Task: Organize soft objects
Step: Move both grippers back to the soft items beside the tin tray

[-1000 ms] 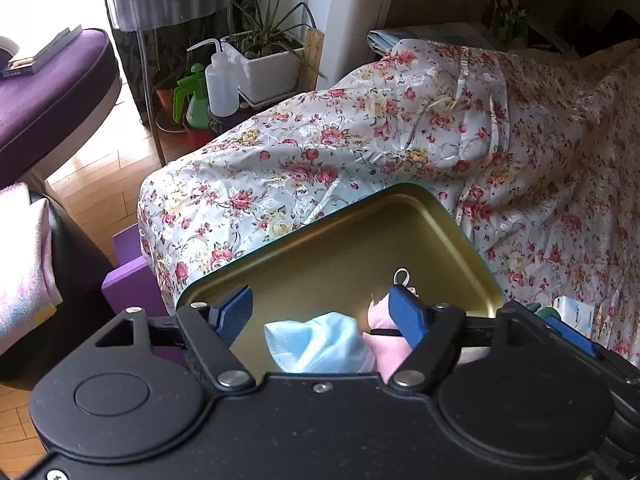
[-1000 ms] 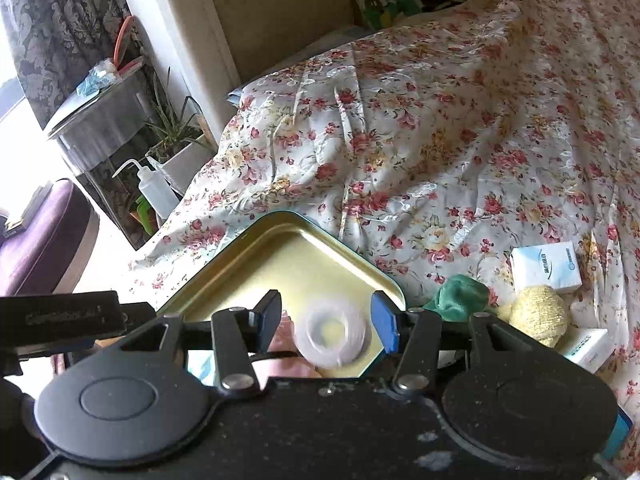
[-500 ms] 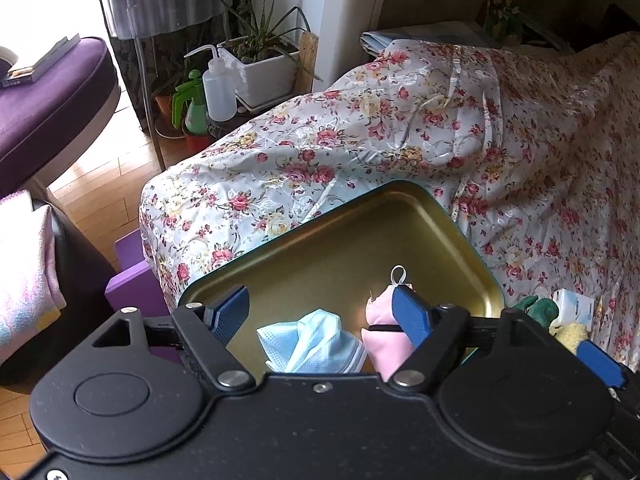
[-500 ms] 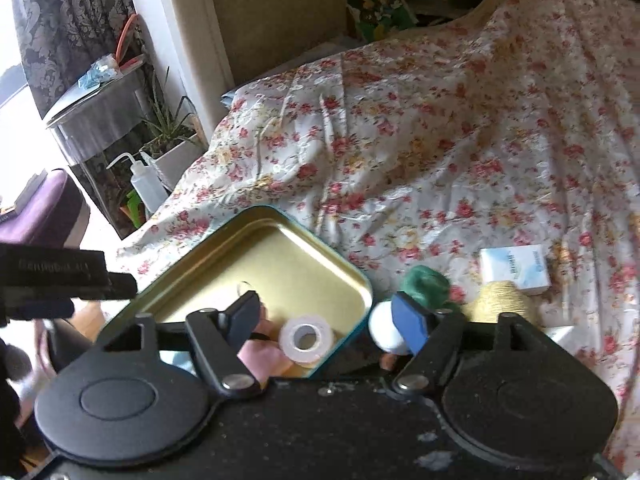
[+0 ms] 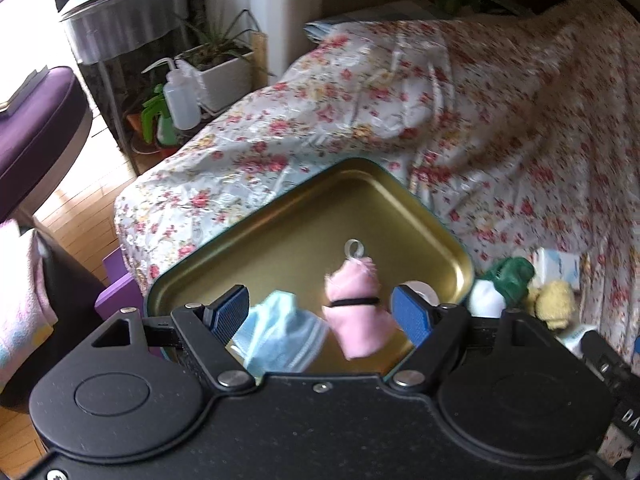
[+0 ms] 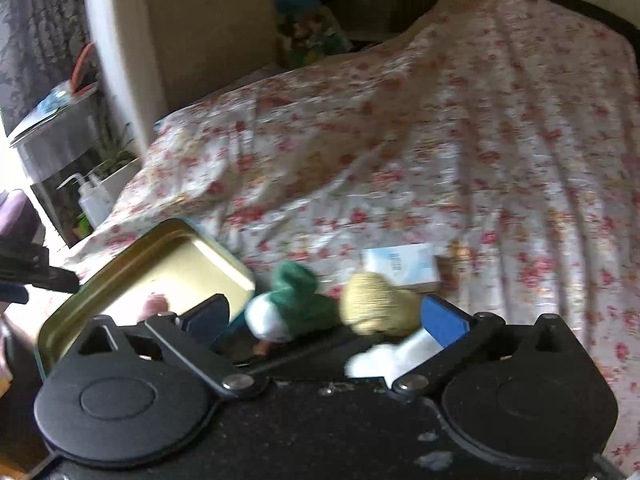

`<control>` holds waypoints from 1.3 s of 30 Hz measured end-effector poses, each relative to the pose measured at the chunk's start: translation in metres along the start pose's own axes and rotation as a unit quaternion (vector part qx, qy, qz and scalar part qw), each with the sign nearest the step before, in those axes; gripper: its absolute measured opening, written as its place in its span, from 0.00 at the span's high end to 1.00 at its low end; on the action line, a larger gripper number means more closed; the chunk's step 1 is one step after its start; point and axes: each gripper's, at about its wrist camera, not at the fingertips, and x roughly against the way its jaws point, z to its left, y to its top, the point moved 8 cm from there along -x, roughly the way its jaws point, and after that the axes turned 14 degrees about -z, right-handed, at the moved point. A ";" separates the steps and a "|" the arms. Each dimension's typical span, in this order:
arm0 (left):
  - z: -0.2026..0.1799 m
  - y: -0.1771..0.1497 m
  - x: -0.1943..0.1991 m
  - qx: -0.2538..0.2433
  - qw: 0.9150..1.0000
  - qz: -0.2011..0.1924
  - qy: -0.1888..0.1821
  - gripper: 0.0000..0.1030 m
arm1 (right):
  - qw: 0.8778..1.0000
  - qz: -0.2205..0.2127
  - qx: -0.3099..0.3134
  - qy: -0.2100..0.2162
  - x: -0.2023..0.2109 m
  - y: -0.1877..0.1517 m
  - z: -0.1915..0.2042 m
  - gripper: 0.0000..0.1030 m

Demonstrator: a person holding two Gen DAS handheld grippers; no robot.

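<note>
A gold tin tray (image 5: 400,208) (image 6: 168,256) lies on the flowered bedcover. In it lie a blue face mask (image 5: 280,336), a pink cloth roll (image 5: 356,312) tied with a black band, and a white tape roll (image 5: 420,290). My left gripper (image 5: 320,312) is open above the mask and pink roll, holding nothing. My right gripper (image 6: 324,316) is open and empty, to the right of the tray over a green and white sock roll (image 6: 292,300) (image 5: 508,280) and a yellow knitted ball (image 6: 376,300) (image 5: 554,304).
A white and blue box (image 6: 400,264) lies beyond the yellow ball. A white cloth (image 6: 392,356) lies close under my right finger. A plant pot (image 5: 224,68), squeeze bottle (image 5: 180,100) and purple seat (image 5: 36,128) stand left of the bed.
My right gripper let go of the tape roll in the tray and swung right to the green sock and yellow ball. My left gripper lifted back a little from the tray.
</note>
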 end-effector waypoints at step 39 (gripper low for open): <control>-0.133 -0.032 -0.008 -0.085 0.993 0.016 -0.074 0.19 | 0.993 0.091 -0.066 -0.039 -0.018 -0.047 -0.101 0.13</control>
